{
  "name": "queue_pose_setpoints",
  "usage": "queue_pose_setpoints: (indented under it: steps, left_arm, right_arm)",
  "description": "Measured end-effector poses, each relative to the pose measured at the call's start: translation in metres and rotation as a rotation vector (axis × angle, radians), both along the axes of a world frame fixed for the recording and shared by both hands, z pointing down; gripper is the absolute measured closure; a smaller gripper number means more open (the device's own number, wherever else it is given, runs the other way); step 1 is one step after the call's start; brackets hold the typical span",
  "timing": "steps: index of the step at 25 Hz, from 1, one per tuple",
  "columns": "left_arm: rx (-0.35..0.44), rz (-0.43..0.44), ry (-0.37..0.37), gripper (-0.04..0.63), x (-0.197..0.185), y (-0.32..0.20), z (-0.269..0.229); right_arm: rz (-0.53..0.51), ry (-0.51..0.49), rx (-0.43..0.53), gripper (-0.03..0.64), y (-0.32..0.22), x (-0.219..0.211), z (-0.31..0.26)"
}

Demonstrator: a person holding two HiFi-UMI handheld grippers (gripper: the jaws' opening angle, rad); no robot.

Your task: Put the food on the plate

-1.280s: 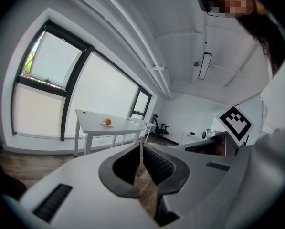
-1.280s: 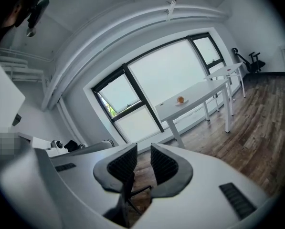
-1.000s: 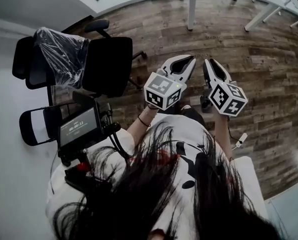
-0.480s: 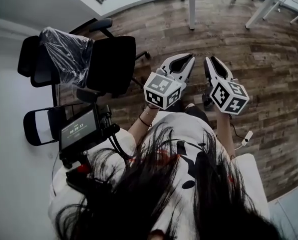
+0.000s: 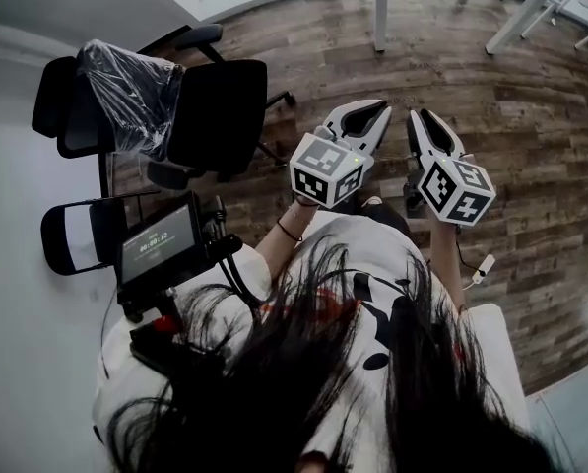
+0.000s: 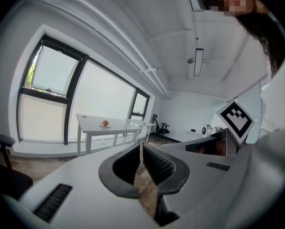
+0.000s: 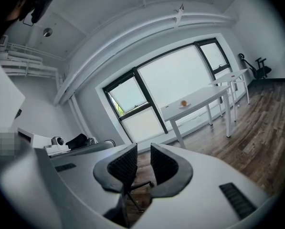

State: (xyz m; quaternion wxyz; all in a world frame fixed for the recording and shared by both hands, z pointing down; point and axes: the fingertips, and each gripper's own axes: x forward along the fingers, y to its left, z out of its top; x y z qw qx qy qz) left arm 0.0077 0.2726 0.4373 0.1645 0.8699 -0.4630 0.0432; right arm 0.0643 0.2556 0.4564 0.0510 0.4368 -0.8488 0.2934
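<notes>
**While Well Apart from the Table: Holding Both Grippers Closed and Empty**

While standing on the wooden floor, holding the left gripper just above the centre of the head view, pressing its jaws together at the tips and clamping nothing. Holding the right gripper just beside it, to the right, with its jaws likewise drawn in, leaving only a slim gap between the pads and nothing but floor showing through. Pointing both toward the upper edge of the frame, turning the marker cubes toward the camera.

Catching the food as a small orange lump at middle left of the left gripper view, lying on the white table under the windows, seemingly on a pale flat plate, though too small to tell surely. Finding the same lump right of centre in the right gripper view, well apart from both grippers.

Standing near two black office chairs at upper left of the head view, and carrying a small screen at lower left.
</notes>
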Motion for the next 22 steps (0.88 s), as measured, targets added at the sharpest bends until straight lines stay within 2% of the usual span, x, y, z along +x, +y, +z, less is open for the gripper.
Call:
queue_pose_setpoints:
  steps: [22]
  left_arm:
    - [0.027,0.024,-0.008,0.589,0.0038,-0.0032,-0.0045]
  right_arm:
    - [0.020,-0.002,0.008,0.523,-0.0008,0.0046,0.0020]
